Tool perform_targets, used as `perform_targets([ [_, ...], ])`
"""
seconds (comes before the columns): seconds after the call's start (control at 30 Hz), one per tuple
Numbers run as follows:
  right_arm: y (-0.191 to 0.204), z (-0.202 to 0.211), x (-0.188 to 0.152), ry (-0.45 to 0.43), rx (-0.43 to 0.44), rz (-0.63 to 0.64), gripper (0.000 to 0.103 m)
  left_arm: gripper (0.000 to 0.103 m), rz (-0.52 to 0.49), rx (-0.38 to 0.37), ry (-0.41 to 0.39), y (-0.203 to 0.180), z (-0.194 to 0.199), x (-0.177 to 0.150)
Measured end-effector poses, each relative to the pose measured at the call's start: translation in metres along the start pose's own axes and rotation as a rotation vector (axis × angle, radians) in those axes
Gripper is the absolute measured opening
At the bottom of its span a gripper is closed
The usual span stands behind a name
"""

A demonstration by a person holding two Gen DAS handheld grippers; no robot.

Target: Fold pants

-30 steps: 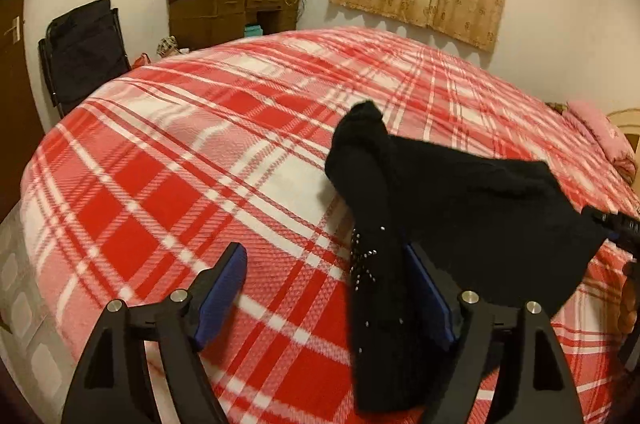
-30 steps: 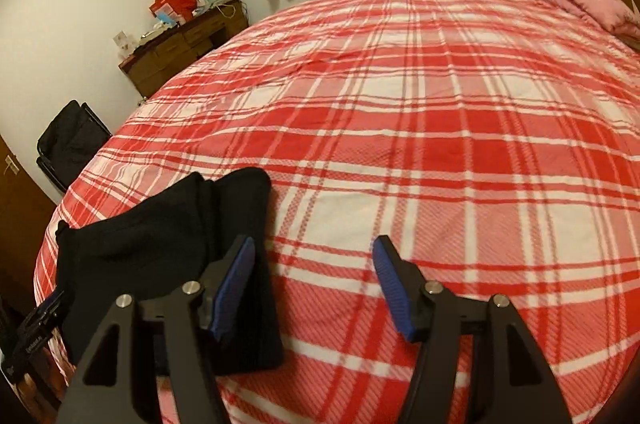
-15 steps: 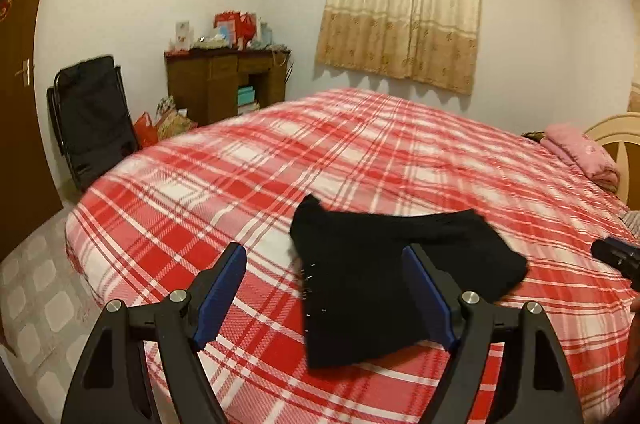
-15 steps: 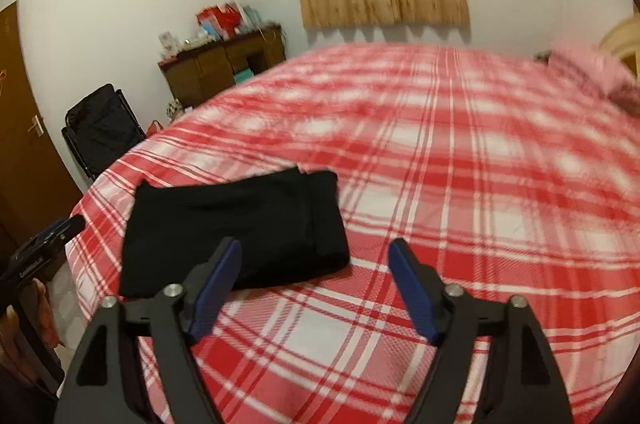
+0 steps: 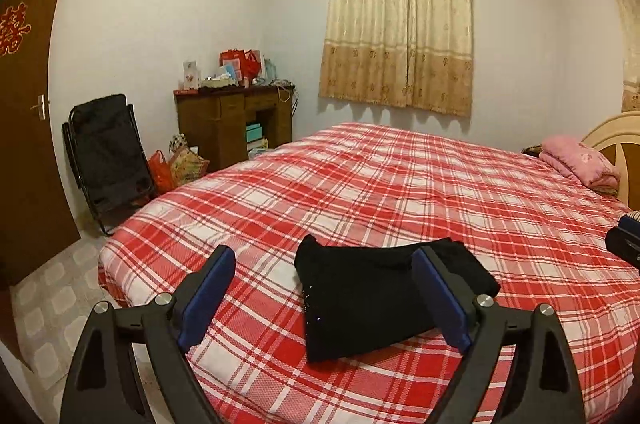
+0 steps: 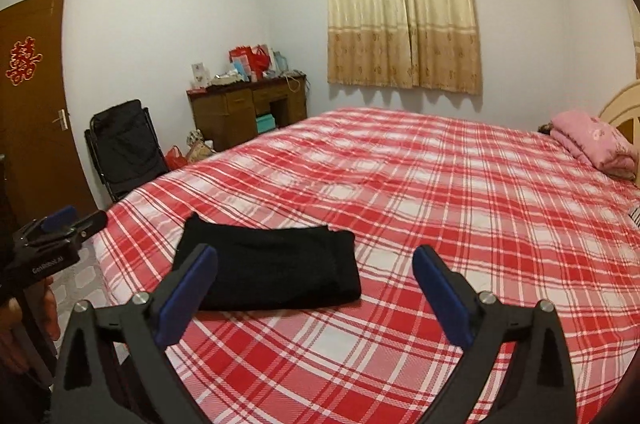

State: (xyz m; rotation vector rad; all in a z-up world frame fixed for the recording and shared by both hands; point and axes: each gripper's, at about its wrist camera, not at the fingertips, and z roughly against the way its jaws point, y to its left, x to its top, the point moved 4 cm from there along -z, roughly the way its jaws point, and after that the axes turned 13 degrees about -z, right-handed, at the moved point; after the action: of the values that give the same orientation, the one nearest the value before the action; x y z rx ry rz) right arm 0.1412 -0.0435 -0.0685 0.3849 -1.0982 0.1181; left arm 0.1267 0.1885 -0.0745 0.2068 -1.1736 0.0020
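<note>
1. Pants lie folded into a compact black bundle on the bed, near the corner that is closest to the cameras.
2. The bed has a red and white plaid cover, and the bundle lies flat on it; some tiny bright dots show along its left edge in the left wrist view.
3. The left gripper is above the bed, in front of the bundle, and does not touch it. Its jaws are opening, spread wide, with nothing held between the blue pads.
4. The right gripper is also free of the cloth. Its jaws are opening too, very wide, and only the plaid cover is seen between them; the pants are to its left.
5. In the right wrist view the left gripper shows at the left edge, with a hand under it.
6. At the far side a pink blanket lies by the headboard.
7. Behind the bed stand a wooden desk with boxes on top, a black folding chair, a brown door and a beige curtain.
</note>
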Motion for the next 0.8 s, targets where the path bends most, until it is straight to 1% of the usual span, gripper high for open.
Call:
perform_targets([
  [0.03, 0.001, 0.003, 0.001, -0.007, 0.005, 0.004, 0.103, 0.091, -0.001, 0.0, -0.003, -0.001, 0.002, 0.001],
  [0.13, 0.003, 0.013, 0.004, -0.031, 0.013, 0.016, 0.103, 0.091, -0.014, 0.006, -0.011, -0.005, 0.007, 0.002],
  [0.33, -0.001, 0.017, 0.007, -0.036, 0.012, 0.0, 0.103, 0.091, -0.027, 0.004, -0.011, -0.008, 0.008, 0.003],
  [0.8, 0.005, 0.02, 0.003, -0.032, 0.02, 0.02, 0.103, 0.091, -0.041, -0.002, -0.009, -0.012, 0.009, 0.001],
])
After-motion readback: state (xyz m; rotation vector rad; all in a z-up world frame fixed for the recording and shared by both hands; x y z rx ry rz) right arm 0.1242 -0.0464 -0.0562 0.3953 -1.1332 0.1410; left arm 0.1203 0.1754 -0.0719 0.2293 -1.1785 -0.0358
